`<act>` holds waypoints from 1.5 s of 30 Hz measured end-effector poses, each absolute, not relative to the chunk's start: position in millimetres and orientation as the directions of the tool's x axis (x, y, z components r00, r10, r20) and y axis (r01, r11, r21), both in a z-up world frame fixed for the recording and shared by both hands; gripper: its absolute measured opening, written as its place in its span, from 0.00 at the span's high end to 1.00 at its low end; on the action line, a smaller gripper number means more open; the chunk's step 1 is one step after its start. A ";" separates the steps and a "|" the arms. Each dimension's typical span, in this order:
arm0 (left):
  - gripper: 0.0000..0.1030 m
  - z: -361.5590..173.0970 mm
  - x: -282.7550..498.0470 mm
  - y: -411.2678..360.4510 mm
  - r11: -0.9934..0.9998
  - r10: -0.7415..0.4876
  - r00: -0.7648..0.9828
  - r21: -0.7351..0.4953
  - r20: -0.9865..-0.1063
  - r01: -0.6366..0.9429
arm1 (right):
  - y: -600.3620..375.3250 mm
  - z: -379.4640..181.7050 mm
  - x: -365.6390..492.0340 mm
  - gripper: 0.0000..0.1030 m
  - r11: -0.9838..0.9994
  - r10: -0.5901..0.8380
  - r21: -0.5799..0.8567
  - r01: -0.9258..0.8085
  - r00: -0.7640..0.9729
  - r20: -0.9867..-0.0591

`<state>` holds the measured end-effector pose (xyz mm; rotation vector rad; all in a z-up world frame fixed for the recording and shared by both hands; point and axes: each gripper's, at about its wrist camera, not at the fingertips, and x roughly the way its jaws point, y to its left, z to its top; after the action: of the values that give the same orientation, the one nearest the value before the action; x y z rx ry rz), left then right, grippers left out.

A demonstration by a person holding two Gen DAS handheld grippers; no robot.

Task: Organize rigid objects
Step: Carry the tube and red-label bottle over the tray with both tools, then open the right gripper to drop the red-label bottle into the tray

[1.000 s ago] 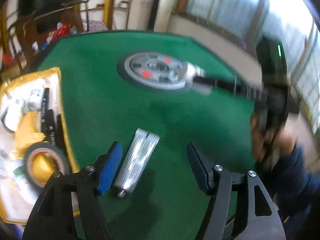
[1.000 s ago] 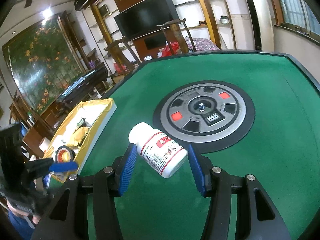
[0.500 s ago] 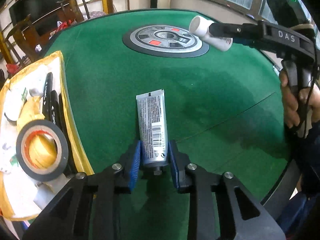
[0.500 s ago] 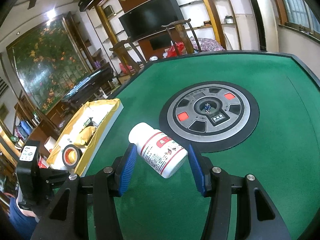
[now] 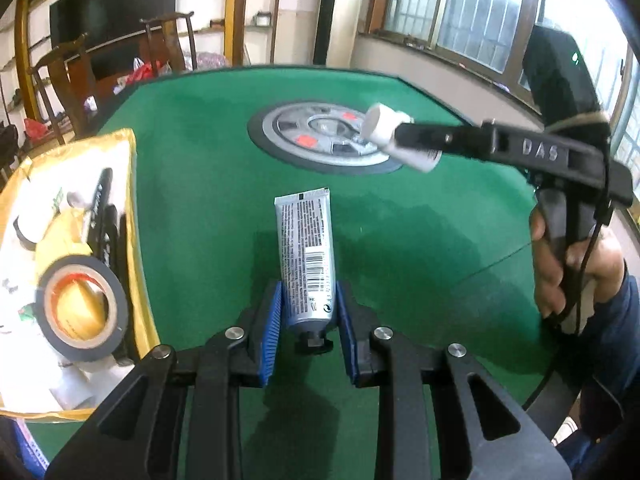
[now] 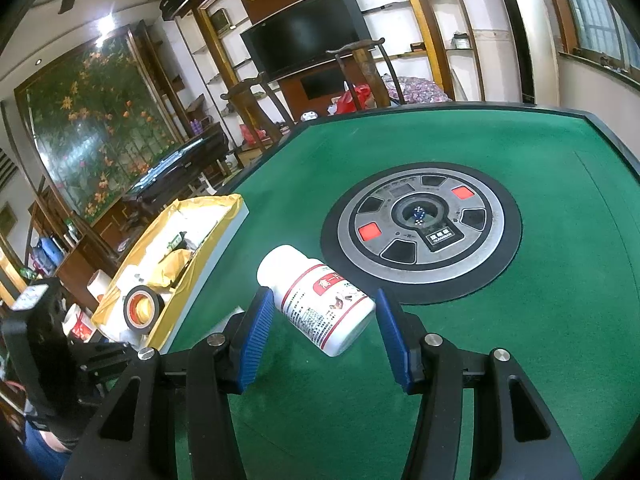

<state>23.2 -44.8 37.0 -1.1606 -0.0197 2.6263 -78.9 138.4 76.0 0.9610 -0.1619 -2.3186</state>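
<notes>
My left gripper [image 5: 308, 320] is shut on the cap end of a silver tube [image 5: 306, 248] and holds it above the green table [image 5: 192, 184]. My right gripper [image 6: 324, 328] is shut on a white pill bottle [image 6: 316, 296] with a red label, held tilted above the table; the bottle also shows in the left wrist view [image 5: 394, 142]. A yellow-lined box [image 5: 132, 184] stands at the table's left edge, also seen in the right wrist view [image 6: 188, 276].
The box holds a roll of black tape [image 5: 82, 314], black pens [image 5: 106, 216] and white items. A round grey dice console [image 6: 420, 232] sits in the table's middle. Wooden chairs [image 5: 176, 46] stand behind the table.
My left gripper closed on the silver tube and lifted it off the table. My right gripper kept holding the pill bottle and shifted slightly.
</notes>
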 end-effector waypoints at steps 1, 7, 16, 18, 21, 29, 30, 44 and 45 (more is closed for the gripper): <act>0.77 38.6 24.7 -45.8 -0.964 0.248 -0.648 -0.119 -0.720 -0.236 | 138.2 76.3 -78.6 0.54 -0.802 -0.585 0.329 0.499 -0.546 -0.600; 0.77 54.5 30.8 -59.9 -0.970 0.237 -0.686 -0.127 -0.688 -0.209 | 138.1 76.4 -77.6 0.54 -0.801 -0.585 0.327 0.501 -0.544 -0.602; 0.77 71.0 38.4 -101.1 -0.980 0.197 -0.746 -0.147 -0.636 -0.133 | 117.2 76.3 -73.0 0.54 -0.765 -0.629 0.375 0.523 -0.483 -0.609; 0.77 74.1 41.5 -115.8 -0.983 0.178 -0.759 -0.148 -0.626 -0.109 | 108.8 76.9 -71.3 0.54 -0.758 -0.636 0.383 0.528 -0.470 -0.612; 0.77 76.5 46.6 -139.3 -0.986 0.146 -0.776 -0.156 -0.613 -0.062 | 92.1 77.6 -71.7 0.54 -0.745 -0.650 0.402 0.532 -0.443 -0.617; 0.77 69.0 51.6 -197.2 -0.983 0.059 -0.790 -0.174 -0.610 0.061 | 23.5 92.4 -70.3 0.54 -0.707 -0.663 0.361 0.607 -0.395 -0.635; 0.77 66.9 52.9 -205.4 -0.982 0.052 -0.790 -0.175 -0.610 0.071 | 13.3 95.3 -72.0 0.54 -0.703 -0.665 0.355 0.617 -0.391 -0.637; 0.77 41.0 35.2 -236.4 -0.978 0.028 -0.755 -0.174 -0.655 0.114 | -91.8 92.8 -122.6 0.54 -0.685 -0.640 0.340 0.645 -0.309 -0.704; 0.77 41.8 33.8 -238.0 -0.978 0.027 -0.753 -0.173 -0.657 0.116 | -100.1 89.9 -128.7 0.54 -0.689 -0.632 0.335 0.643 -0.307 -0.712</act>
<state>33.8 -238.0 41.8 -1.1184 -0.3256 2.9689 -128.7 -100.1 89.9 1.1091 0.0154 -2.0502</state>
